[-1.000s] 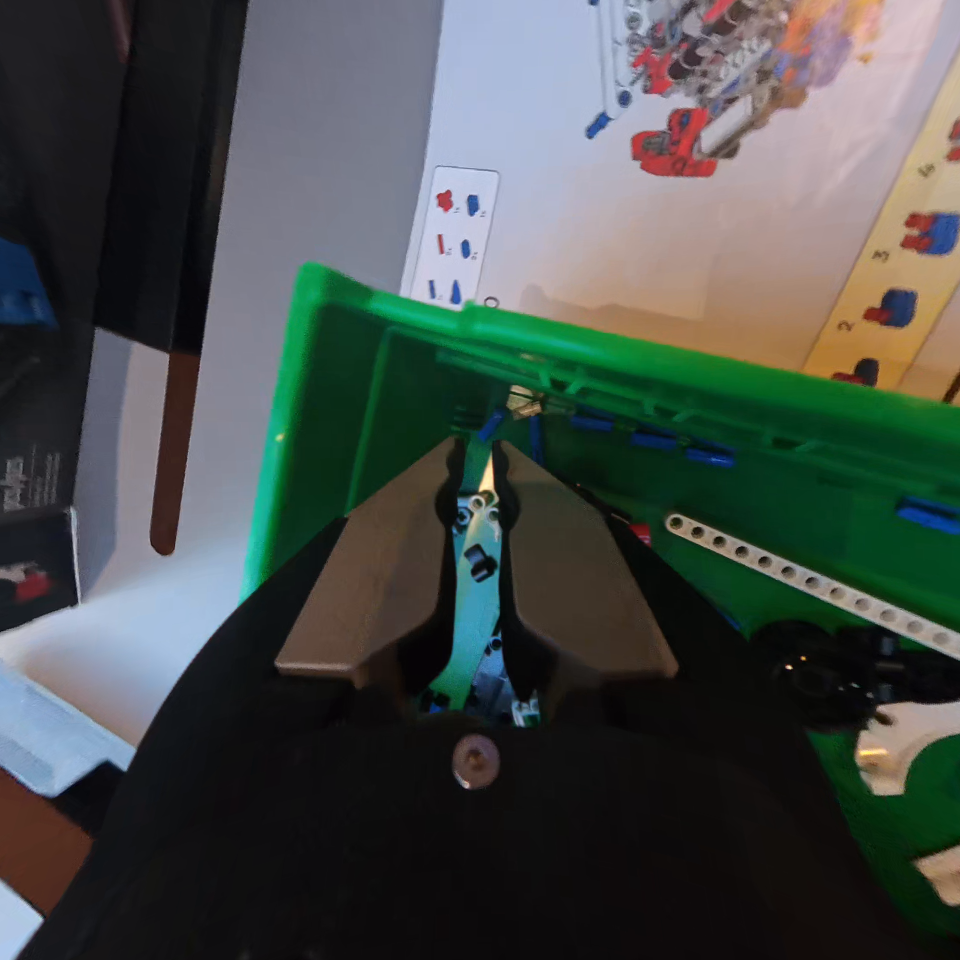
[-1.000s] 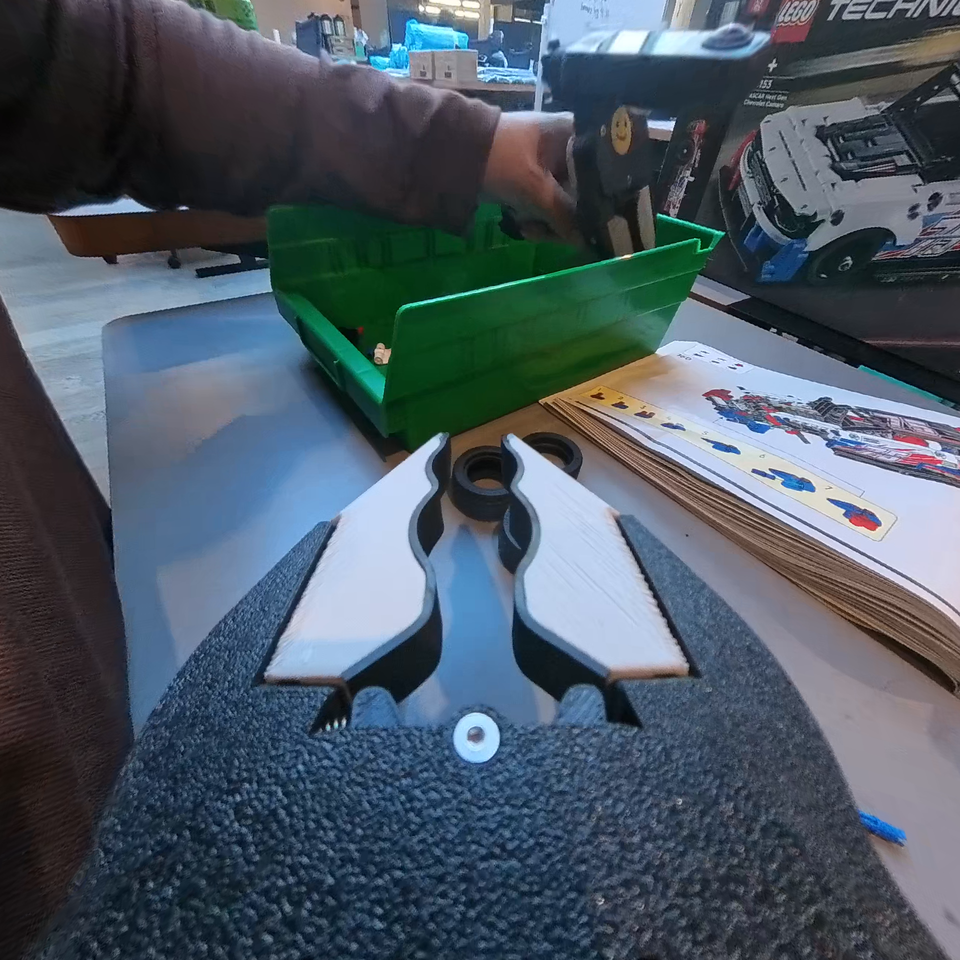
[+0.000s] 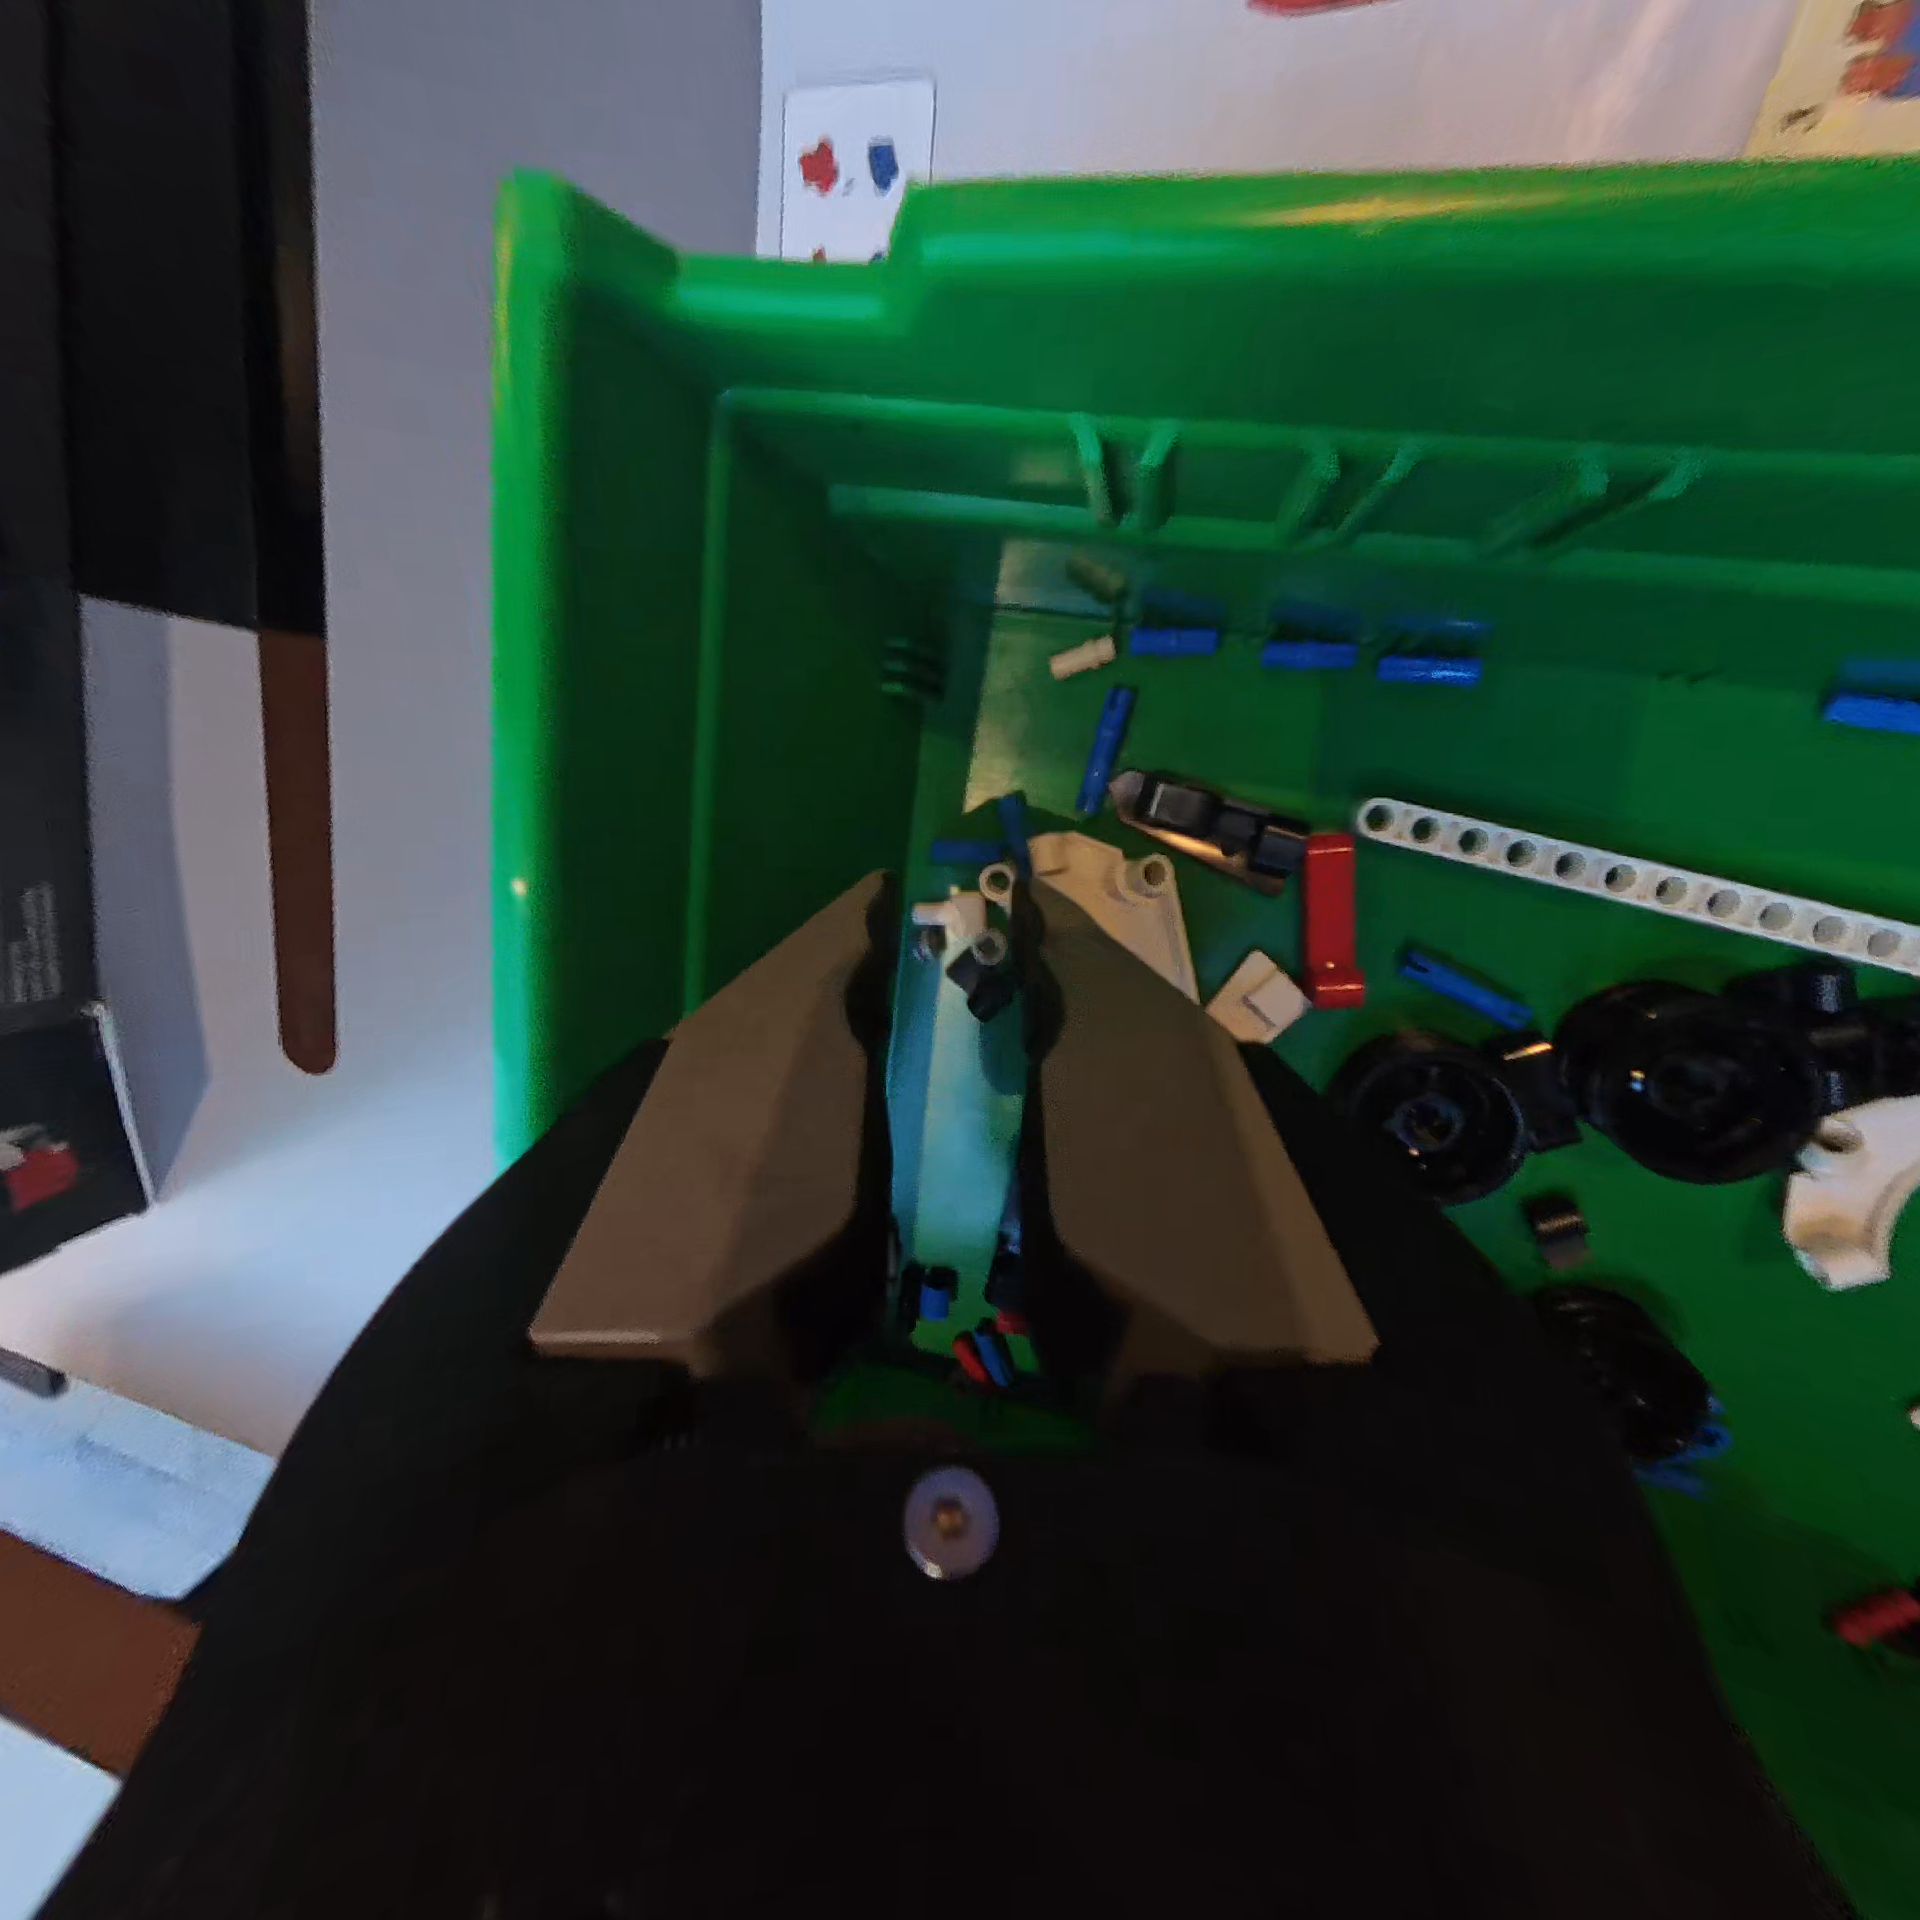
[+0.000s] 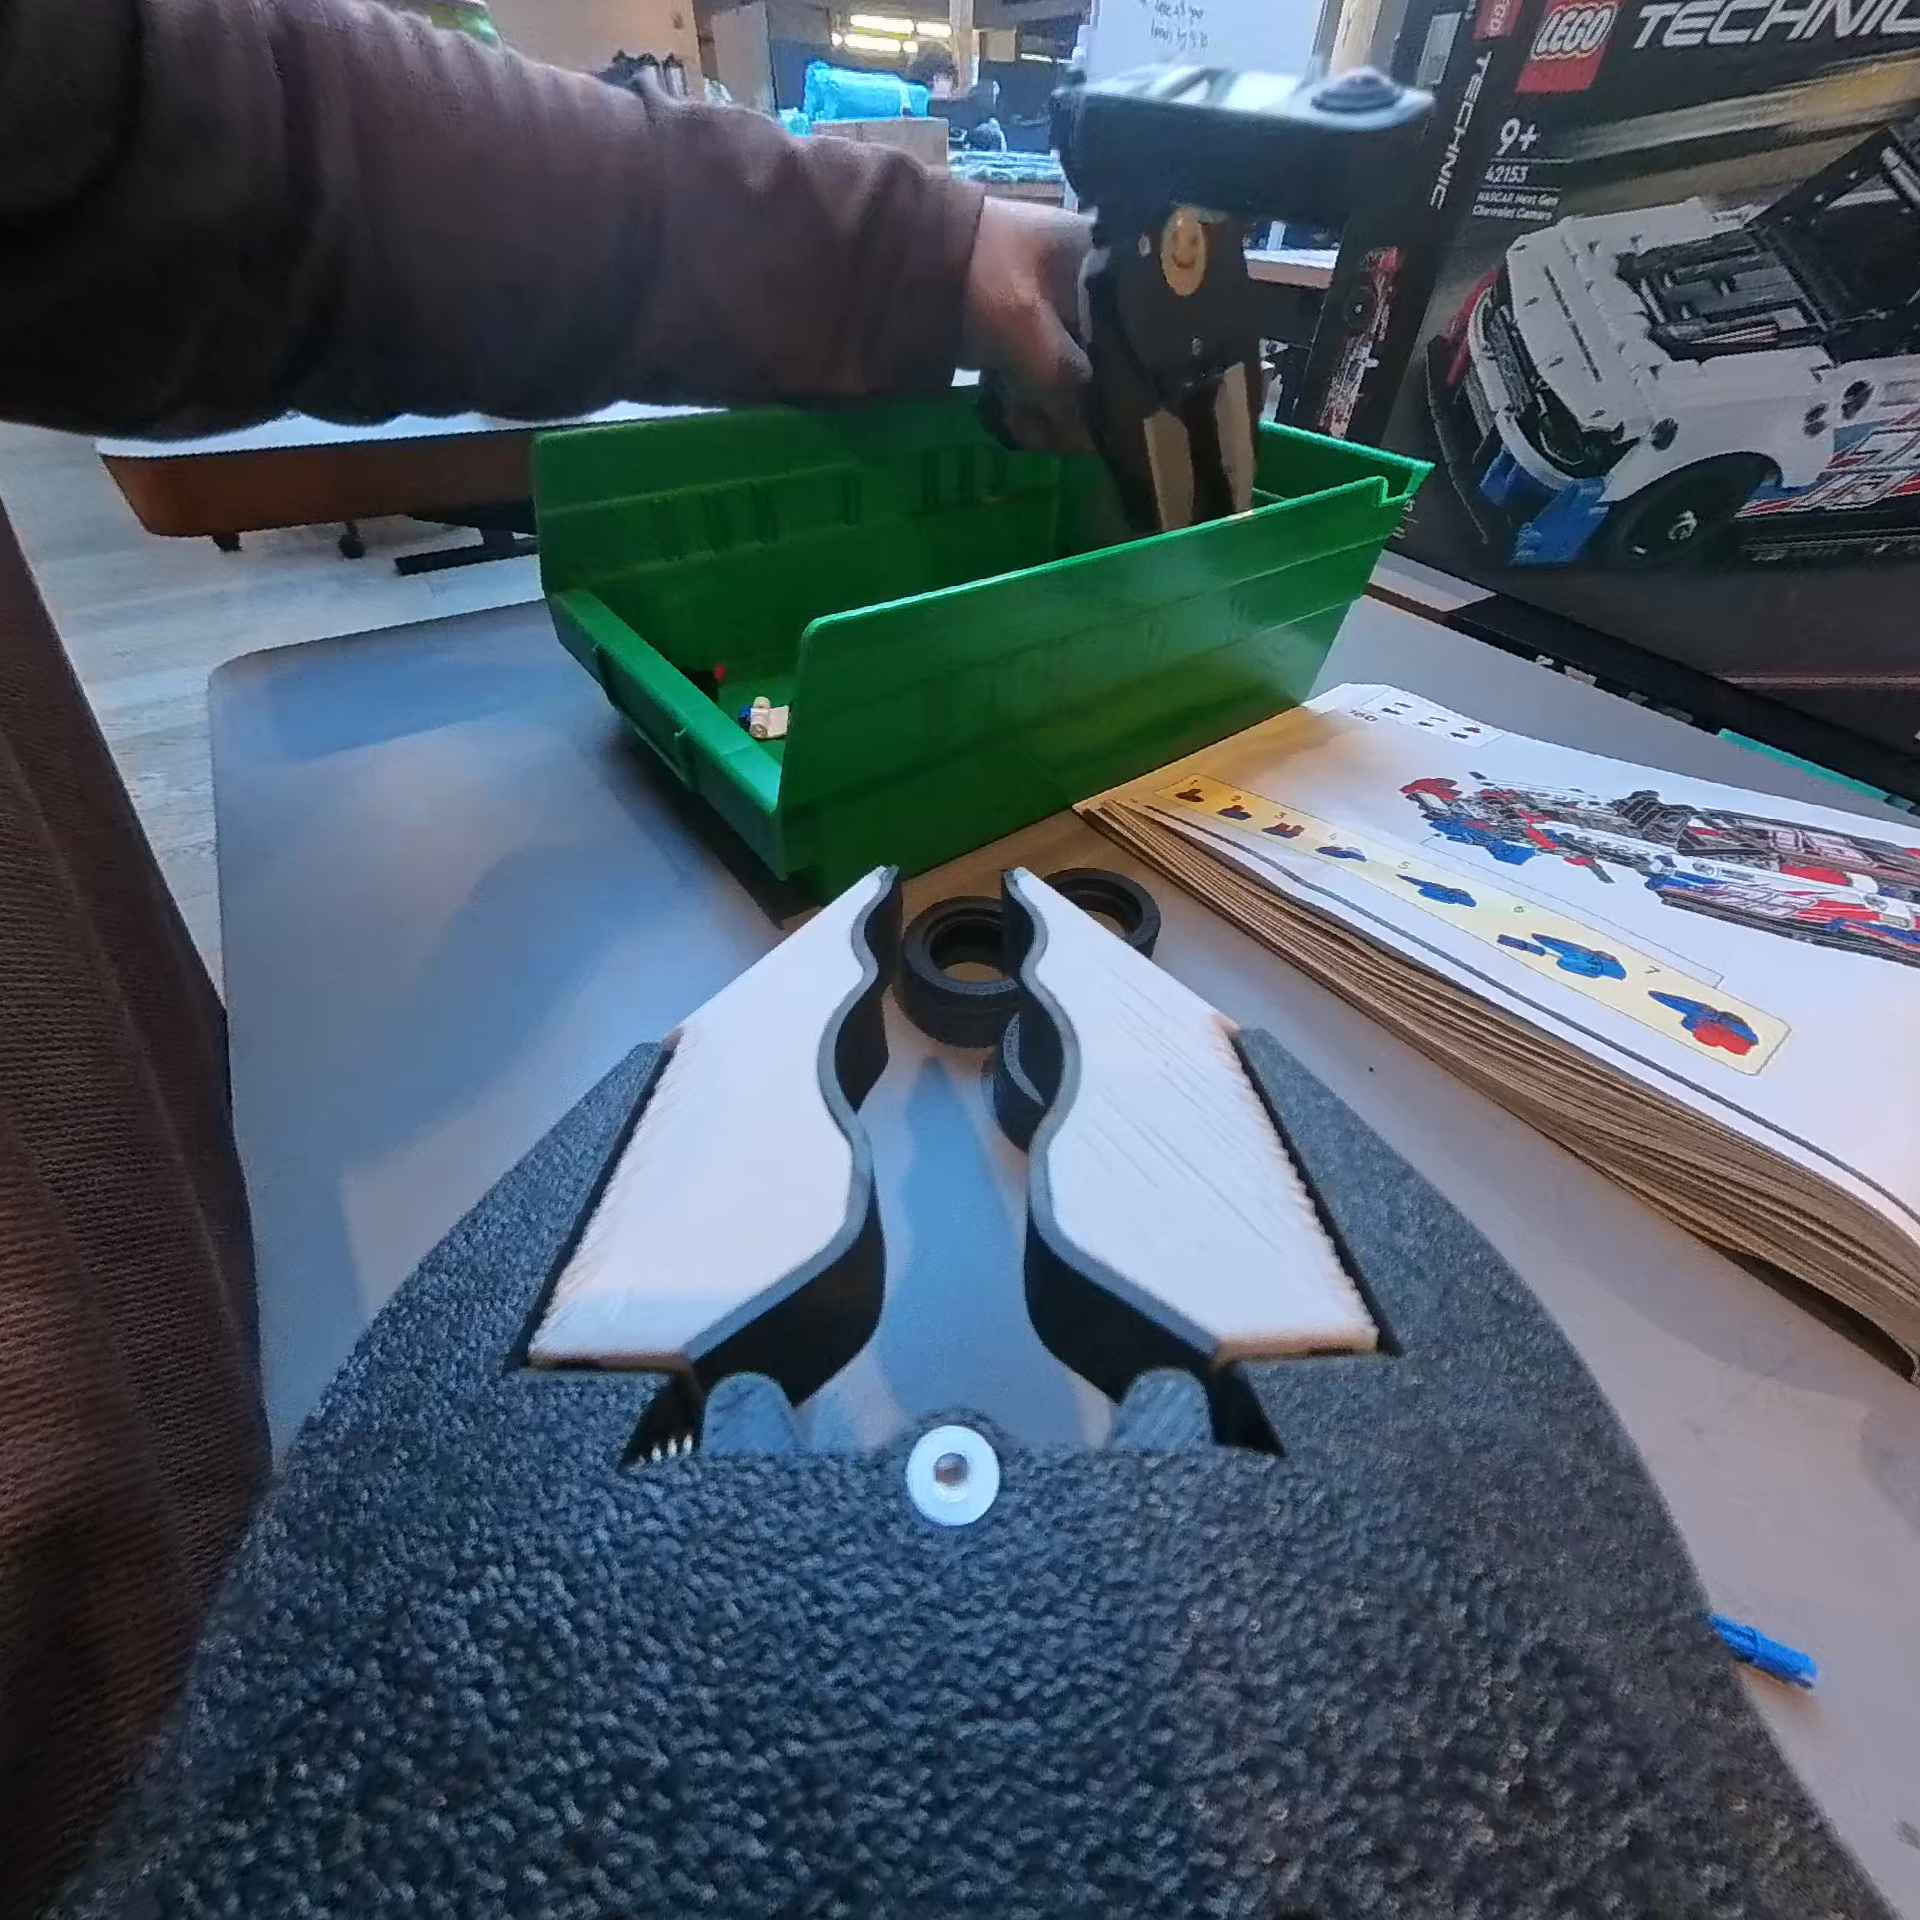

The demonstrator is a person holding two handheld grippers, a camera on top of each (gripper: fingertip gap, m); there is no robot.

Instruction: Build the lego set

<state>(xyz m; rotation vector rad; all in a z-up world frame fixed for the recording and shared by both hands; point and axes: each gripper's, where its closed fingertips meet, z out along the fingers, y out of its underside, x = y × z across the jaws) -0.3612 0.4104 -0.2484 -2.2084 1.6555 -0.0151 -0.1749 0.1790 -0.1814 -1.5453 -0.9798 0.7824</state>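
Note:
A green bin (image 3: 1247, 270) holds loose Lego parts: a long white beam (image 3: 1662, 894), a red piece (image 3: 1328, 914), black wheels (image 3: 1683, 1081), blue pins (image 3: 1309, 655) and a white panel (image 3: 1122, 904). My left gripper (image 3: 956, 894) hangs over the bin's left corner, jaws a little apart. Small white and grey connectors with a black pin (image 3: 982, 951) show between its tips; I cannot tell if they touch. The left gripper also shows in the right wrist view (image 4: 1195, 499), dipped into the bin (image 4: 1039, 644). My right gripper (image 4: 951, 878) is open and empty, just short of black tyres (image 4: 951, 961).
The open instruction book (image 4: 1558, 987) lies right of the bin. The Lego box (image 4: 1662, 312) stands behind it. A blue pin (image 4: 1761, 1652) lies on the grey table at the right. A person's brown sleeve (image 4: 520, 229) reaches across above the bin. My right fingertips sit around 30 centimetres from my left ones.
The left gripper has drawn back from the bin's corner, so more of the bin floor shows. Its jaws stand slightly wider. The right gripper has not moved.

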